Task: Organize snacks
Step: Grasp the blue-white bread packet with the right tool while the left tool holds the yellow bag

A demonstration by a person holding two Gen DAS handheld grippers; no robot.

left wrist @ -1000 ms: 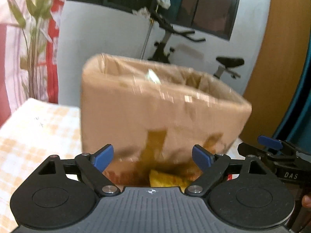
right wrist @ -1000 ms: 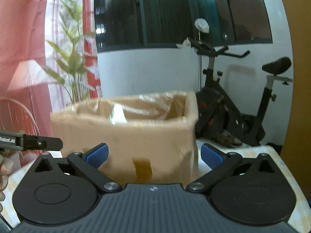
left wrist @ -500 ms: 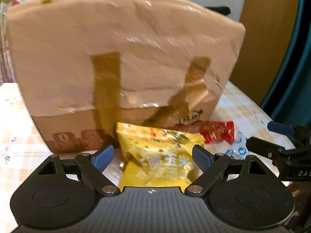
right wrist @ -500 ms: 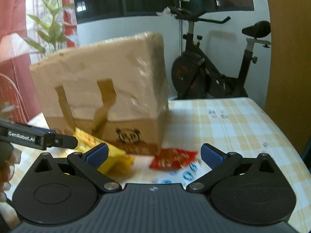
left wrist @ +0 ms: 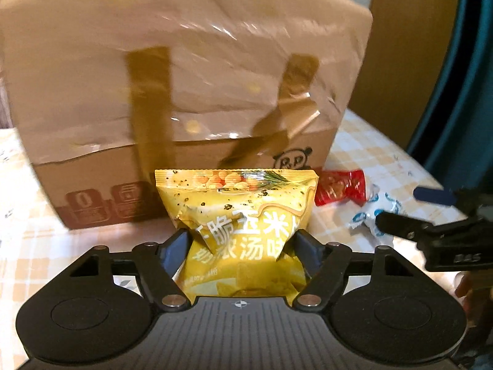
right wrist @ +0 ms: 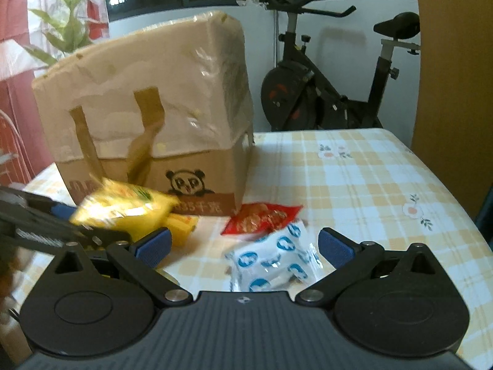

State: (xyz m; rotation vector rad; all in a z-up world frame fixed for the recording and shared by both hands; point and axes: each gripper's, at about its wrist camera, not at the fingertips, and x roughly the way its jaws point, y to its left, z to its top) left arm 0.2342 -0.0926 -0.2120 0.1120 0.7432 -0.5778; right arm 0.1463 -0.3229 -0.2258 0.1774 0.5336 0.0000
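Observation:
A yellow snack bag (left wrist: 240,215) lies in front of a tall cardboard box (left wrist: 185,77) on the checked tablecloth. My left gripper (left wrist: 242,243) has closed on the bag, its blue pads pressing both sides; it also shows at the left of the right wrist view (right wrist: 101,231), blurred, with the bag (right wrist: 129,212). A red snack packet (right wrist: 262,219) and a white-and-blue packet (right wrist: 274,259) lie by the box's right corner (right wrist: 154,108). My right gripper (right wrist: 243,245) is open, with the white-and-blue packet between its fingers, untouched.
The table (right wrist: 354,185) runs out to the right of the box. An exercise bike (right wrist: 323,92) stands behind the table against a white wall. A plant (right wrist: 61,30) and red curtain are at the back left.
Both grippers dropped from box-top height to the table. My left gripper moved forward and closed on the yellow bag. My right gripper came down over the white-and-blue packet.

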